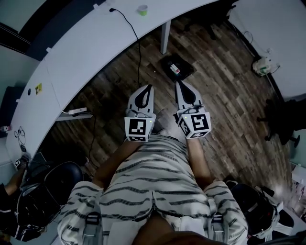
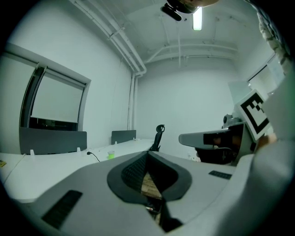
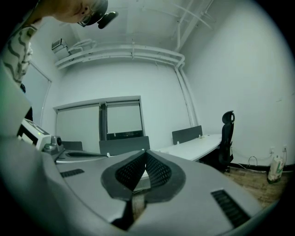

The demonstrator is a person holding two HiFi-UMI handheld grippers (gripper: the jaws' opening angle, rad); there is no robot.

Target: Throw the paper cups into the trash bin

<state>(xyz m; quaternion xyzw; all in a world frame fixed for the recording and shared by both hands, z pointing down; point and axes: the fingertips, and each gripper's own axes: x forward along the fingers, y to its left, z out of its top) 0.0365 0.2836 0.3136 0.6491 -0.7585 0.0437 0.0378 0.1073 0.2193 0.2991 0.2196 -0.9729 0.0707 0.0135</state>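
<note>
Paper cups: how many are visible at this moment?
1. A green paper cup stands on the long white desk, near the black cable. More could sit outside these views.

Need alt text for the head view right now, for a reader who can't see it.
The left gripper and right gripper are shut and empty, held side by side in front of the person's waist above a wooden floor. A green cup stands on the long white desk ahead.

wood floor point(image 1: 229, 100) open ahead, dark box point(image 1: 177, 67) there, white desk point(image 1: 95, 43) beyond
</note>
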